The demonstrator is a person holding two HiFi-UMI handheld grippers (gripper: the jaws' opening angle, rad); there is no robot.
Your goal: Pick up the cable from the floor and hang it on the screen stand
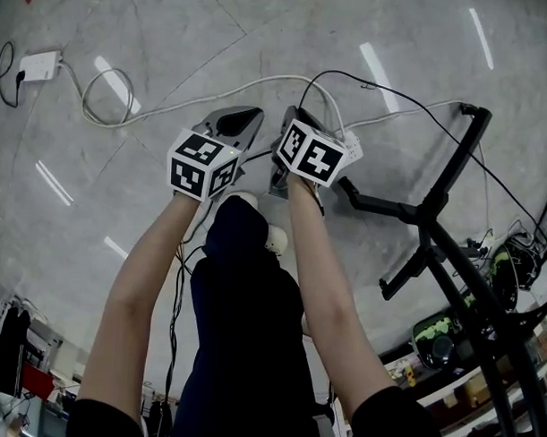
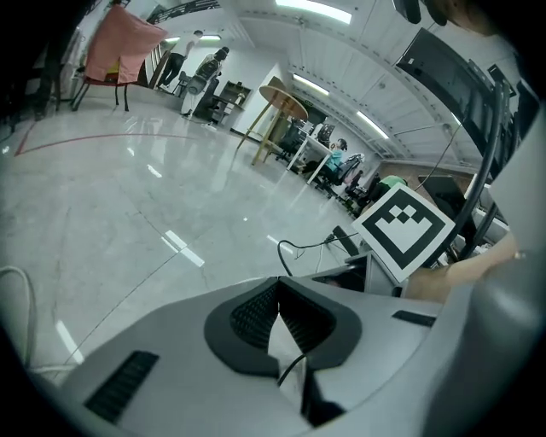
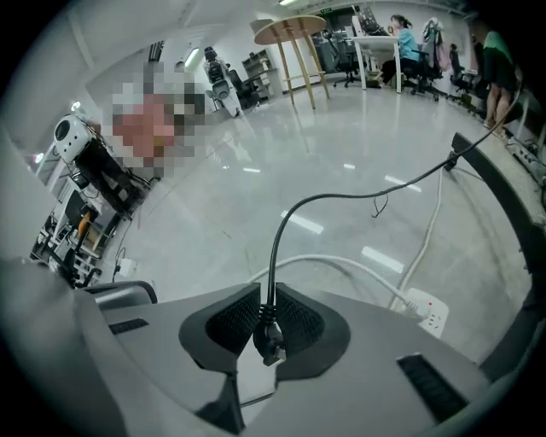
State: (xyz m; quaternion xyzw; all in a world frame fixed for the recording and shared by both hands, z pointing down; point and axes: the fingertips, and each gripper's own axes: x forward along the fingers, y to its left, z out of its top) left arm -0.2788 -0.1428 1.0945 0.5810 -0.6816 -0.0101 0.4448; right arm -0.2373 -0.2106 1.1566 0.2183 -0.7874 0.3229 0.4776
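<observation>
- Holding both tongs up side by side over the grey floor (image 1: 172,39) in the head view, marker cubes (image 1: 204,164) facing the camera, bare forearms (image 1: 141,289) stretched out ahead.
- Gripping the black cable (image 3: 275,247) with the right tongs (image 3: 266,299): pads clamped on the ribbed neck right above the plug, plug tip poking out behind them.
- Following that cable in the right gripper view: arches up out of the jaws, bends over, then runs off to the right toward the end of a black curved bar there. So plug end is clearly off the floor.
- Keeping the left tongs (image 2: 278,290) pinched fully together, with a thin black strand peeking out just under the pads. Looks clamped on the same cable, going by the head view, where a dark line drops from those tongs down beside the leg.
- Spotting the screen stand (image 1: 432,214) on the right of the head view, just black tubular legs, near the right tongs.
- Seeing the cable sweep past the stand's raised leg tip in that view. Can't tell whether touching or just passing by.
- Also noticing a white power strip (image 3: 426,311) on the floor just beyond the right tongs, red light showing, with a white lead (image 1: 170,106) snaking away across the floor to the left.
</observation>
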